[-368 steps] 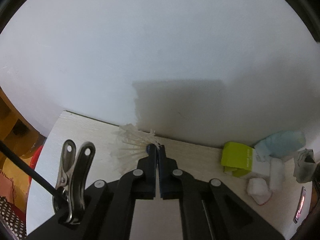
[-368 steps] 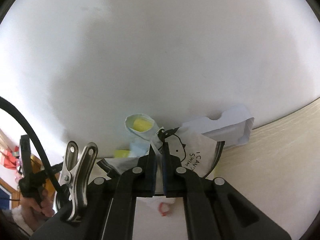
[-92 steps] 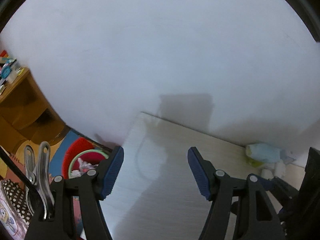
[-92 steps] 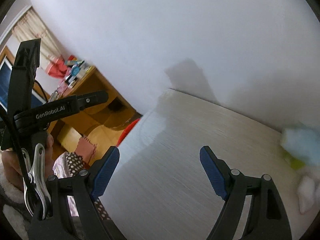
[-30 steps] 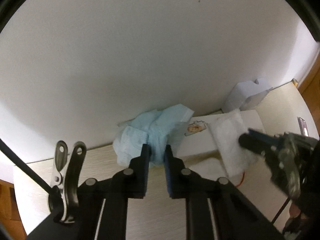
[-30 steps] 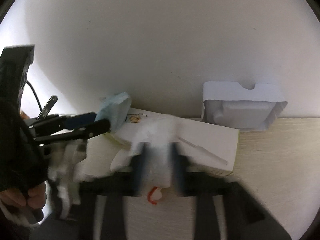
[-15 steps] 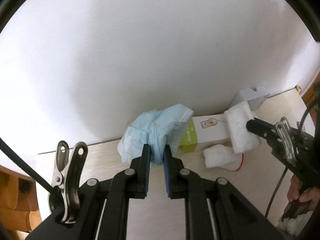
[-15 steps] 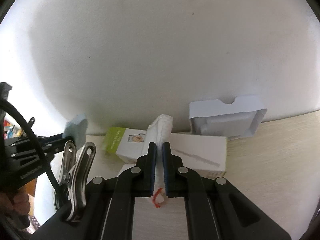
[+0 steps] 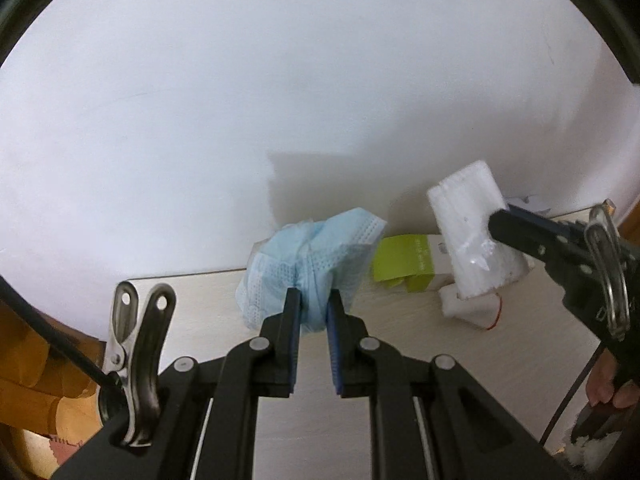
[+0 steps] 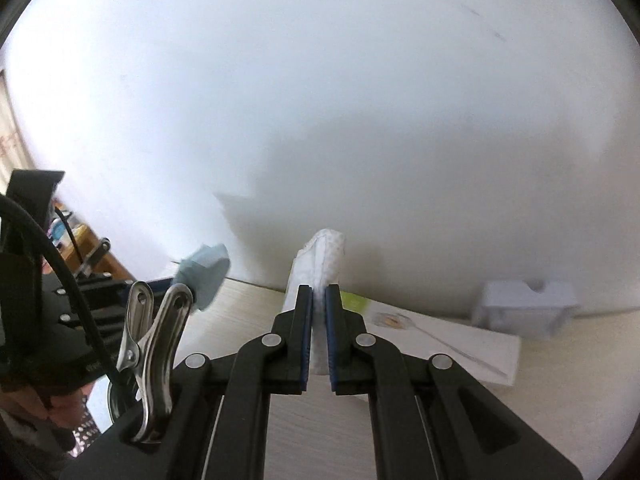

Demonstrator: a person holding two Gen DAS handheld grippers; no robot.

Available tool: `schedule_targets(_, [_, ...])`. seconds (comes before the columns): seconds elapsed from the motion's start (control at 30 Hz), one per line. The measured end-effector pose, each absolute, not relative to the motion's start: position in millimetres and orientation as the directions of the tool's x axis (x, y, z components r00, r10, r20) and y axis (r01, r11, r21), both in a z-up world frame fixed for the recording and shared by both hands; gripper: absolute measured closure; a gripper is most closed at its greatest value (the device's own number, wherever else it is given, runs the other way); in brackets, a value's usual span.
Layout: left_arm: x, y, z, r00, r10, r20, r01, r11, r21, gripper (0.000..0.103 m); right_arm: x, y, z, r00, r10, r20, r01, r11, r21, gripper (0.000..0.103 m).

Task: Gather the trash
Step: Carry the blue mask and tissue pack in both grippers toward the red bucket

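Blue crumpled face mask (image 9: pixel 316 256) is clamped in the left hand-held gripper (image 9: pixel 313 308), now lifted clear of the pale wood desk (image 9: pixel 400 344). White padded wipe (image 10: pixel 320 276) is pinched in the right hand-held gripper (image 10: pixel 319 312), also up. Green-and-white carton (image 9: pixel 408 264) stays behind. Both pickups done; bin drop looks next.

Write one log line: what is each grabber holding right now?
left gripper: shut on blue face mask | right gripper: shut on white tissue | both lifted off table
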State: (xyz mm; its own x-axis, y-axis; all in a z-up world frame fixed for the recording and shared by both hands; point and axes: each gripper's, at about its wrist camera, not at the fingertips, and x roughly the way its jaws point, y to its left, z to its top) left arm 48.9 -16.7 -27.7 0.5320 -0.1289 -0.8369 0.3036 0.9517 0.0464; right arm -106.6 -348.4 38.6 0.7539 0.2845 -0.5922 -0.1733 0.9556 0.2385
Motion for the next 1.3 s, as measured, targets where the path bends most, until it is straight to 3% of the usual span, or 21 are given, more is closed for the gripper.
schedule_targets(0.67, [17, 81, -25, 0.566, -0.082, -0.82, 0.118, 0.993, -0.017, 0.09, -92, -259, 42, 0.694, 0.448, -0.564, -0.388, 0.892, 0.231, 0.096])
schedule_targets(0.93, [16, 99, -42, 0.524, -0.067, -0.849, 0.057, 0.997, -0.043, 0.09, -86, -243, 50, 0.642, 0.494, -0.586, -0.407, 0.868, 0.286, 0.095])
schedule_targets(1.3, [21, 148, -34, 0.536, -0.055, -0.842, -0.045, 0.995, -0.094, 0.09, -93, -190, 54, 0.588, 0.521, -0.618, -0.506, 0.834, 0.221, 0.095])
